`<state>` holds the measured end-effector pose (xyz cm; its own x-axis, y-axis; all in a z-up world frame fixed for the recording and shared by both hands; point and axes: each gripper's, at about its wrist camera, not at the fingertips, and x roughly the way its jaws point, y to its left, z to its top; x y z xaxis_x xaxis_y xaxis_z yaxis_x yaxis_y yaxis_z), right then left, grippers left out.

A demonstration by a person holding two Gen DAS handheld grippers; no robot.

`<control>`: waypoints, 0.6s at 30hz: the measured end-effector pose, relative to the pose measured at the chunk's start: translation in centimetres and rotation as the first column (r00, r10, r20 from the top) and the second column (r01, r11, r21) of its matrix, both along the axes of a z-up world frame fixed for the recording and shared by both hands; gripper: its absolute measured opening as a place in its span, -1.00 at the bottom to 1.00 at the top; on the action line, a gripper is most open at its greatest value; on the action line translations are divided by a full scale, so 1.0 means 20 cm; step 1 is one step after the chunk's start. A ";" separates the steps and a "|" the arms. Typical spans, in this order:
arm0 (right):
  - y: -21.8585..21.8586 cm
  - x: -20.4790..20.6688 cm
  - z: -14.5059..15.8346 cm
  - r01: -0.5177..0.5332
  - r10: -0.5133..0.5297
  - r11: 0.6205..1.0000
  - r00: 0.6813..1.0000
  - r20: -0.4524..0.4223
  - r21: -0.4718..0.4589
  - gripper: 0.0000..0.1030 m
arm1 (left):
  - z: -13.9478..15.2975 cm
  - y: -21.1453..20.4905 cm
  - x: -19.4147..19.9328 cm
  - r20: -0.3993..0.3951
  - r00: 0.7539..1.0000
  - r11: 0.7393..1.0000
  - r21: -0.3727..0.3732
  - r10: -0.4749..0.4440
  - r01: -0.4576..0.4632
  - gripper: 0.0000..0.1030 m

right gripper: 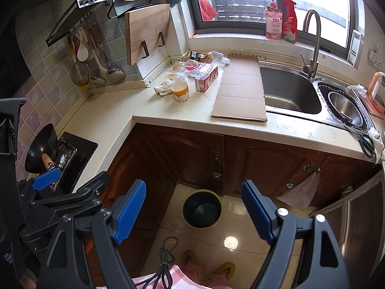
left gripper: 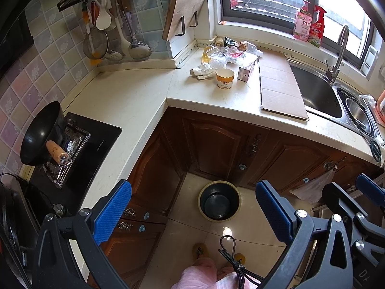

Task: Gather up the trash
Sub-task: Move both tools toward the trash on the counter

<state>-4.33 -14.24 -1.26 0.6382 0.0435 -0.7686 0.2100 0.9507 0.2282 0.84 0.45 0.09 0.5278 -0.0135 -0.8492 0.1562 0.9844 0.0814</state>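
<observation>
Both tongs hang wide open and hold nothing: the left gripper and right gripper each frame the dark bin on the floor, low in the middle of frame. The trash pile sits on the counter in the upper middle, a paper cup and small carton at its near edge, beside flat cardboard. The heap looks like crumpled plastic wrappers, though that is hard to make out.
</observation>
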 end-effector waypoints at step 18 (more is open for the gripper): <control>0.05 0.11 0.00 0.050 -0.050 0.999 0.999 0.014 0.022 0.60 | 0.04 0.06 0.12 0.100 0.993 0.998 -0.008 -0.054 0.055 0.98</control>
<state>-2.20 -13.33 -1.20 0.6511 0.0278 -0.7585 0.2537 0.9339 0.2519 3.32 1.62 0.91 0.6084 -0.0532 -0.7918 0.2015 0.9754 0.0892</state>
